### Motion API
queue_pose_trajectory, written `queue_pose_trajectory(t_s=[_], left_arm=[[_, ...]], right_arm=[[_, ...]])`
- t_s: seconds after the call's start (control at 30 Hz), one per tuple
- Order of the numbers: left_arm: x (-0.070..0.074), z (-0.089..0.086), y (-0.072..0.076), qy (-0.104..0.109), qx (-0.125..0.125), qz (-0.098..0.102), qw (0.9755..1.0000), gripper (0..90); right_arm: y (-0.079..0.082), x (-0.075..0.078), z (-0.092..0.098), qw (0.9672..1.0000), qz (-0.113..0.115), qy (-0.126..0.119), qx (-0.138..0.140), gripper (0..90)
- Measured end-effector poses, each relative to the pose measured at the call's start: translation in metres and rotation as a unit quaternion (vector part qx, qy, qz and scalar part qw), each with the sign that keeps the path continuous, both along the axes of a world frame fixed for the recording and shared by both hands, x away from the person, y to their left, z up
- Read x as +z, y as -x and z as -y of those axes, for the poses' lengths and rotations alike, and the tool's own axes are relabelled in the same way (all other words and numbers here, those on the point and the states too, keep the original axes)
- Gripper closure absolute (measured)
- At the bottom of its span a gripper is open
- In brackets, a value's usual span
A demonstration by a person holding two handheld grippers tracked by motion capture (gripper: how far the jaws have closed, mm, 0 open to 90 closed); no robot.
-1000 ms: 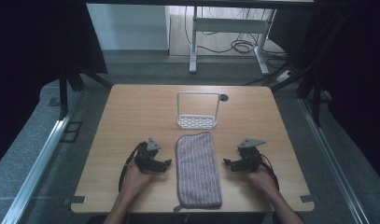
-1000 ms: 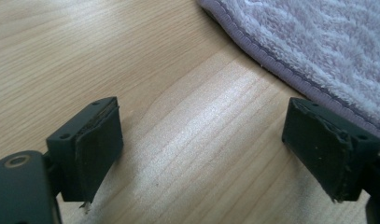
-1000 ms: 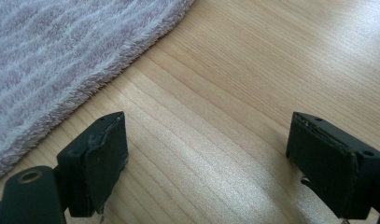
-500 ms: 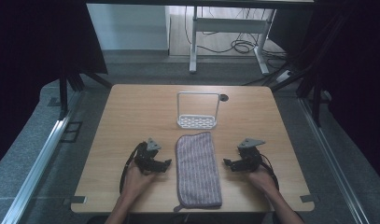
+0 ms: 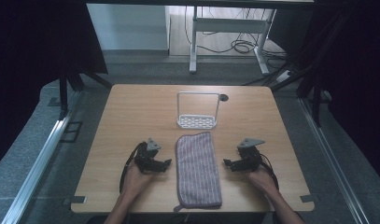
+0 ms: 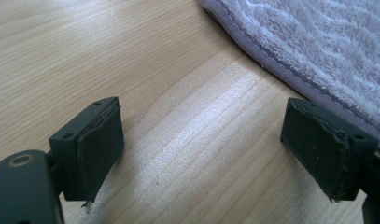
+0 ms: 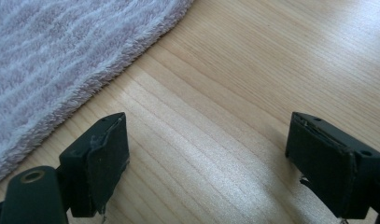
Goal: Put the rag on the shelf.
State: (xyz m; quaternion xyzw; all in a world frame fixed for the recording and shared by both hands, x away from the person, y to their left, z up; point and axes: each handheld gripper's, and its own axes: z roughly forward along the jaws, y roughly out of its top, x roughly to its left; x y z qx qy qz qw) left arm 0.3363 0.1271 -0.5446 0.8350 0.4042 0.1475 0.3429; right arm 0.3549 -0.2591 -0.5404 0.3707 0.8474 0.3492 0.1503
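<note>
Counter: light wood-grain top, rectangular, seen from above in the high view; a small dark round hole sits near its far edge, just right of the rack.
Towel: striped, greyish-purple, lying flat on the counter along the near-far line, at the middle of the near half; its near end reaches the near edge of the counter, where a small loop sticks out.
Towel edge, left gripper view: fluffy pile with a stitched purple hem running diagonally across the upper right; the right-hand jaw stands just beside that hem.
Towel edge, right gripper view: pale wavy pile in the upper left corner, bare wood beside it.
Rack: small white wire stand with a perforated base and a tall hoop handle, upright, just beyond the far end of the towel, apart from it.
Left tongs: held in the person's left hand, low over the counter just left of the towel, pointing toward it; jaws spread wide with bare wood between them, nothing held.
Right tongs: held in the right hand, just right of the towel, pointing toward it; jaws likewise wide apart, nothing between them.
Floor: grey carpet around the counter, with a metal rail at the left.
</note>
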Motion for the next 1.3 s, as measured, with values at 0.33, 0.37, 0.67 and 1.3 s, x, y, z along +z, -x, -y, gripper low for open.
queue_pose_trajectory(t_s=[0.33,0.37,0.67,1.3], left_arm=[[0.009,0.007,-0.005,0.015,-0.014,-0.011,0.9997,17.6],[0.009,0.007,-0.005,0.015,-0.014,-0.011,0.9997,18.3],[0.022,0.016,-0.021,0.015,-0.03,-0.003,0.9994,21.1],[0.016,0.034,-0.061,0.017,-0.038,0.024,0.9989,24.4]], right_arm=[[-0.004,0.011,-0.002,0.9999,-0.012,-0.009,-0.002,14.2],[-0.004,0.013,-0.002,0.9998,-0.016,-0.011,-0.004,14.6],[-0.016,0.027,-0.009,0.9994,-0.029,-0.021,-0.002,16.4],[-0.06,0.032,-0.066,0.9992,-0.033,-0.019,0.008,29.9]])
